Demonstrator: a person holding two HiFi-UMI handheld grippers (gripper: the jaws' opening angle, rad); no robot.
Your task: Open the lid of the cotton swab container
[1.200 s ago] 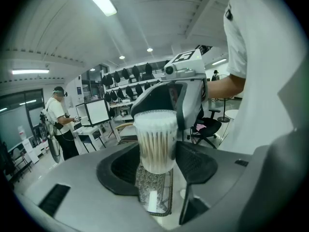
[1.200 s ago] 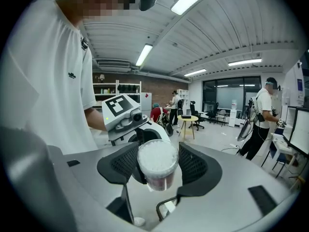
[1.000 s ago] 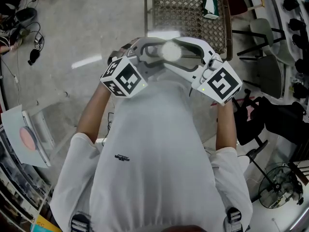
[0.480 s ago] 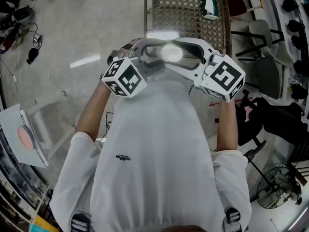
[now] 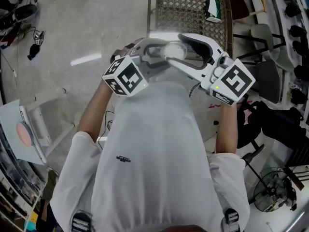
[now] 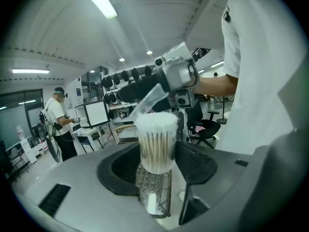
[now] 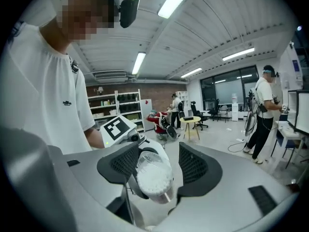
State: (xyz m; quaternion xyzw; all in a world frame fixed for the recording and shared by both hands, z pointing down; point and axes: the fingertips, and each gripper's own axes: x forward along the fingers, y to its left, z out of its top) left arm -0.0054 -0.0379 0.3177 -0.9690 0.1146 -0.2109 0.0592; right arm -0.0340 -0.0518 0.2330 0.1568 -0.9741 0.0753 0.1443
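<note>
A clear cotton swab container (image 6: 156,144), packed with swabs, stands upright between the pads of my left gripper (image 6: 157,164), which is shut on its body. Its clear lid (image 6: 147,102) is tilted up off the far rim, and the white swab heads (image 7: 153,178) lie bare. My right gripper (image 7: 155,153) reaches in from the other side, its jaws closed around the raised lid (image 7: 145,157). In the head view both grippers meet in front of the person's chest: the left gripper (image 5: 159,47), the right gripper (image 5: 189,41), and the container (image 5: 174,50) between them.
A woven metal chair (image 5: 190,13) stands just beyond the grippers, with office chairs (image 5: 263,64) to the right and a floor fan (image 5: 275,190) at the lower right. One person (image 6: 58,122) stands by desks and another person (image 7: 264,112) stands further off in the room.
My right gripper has risen and rolled a little, its marker cube shifting to the right in the head view. The left gripper and the container have stayed in place.
</note>
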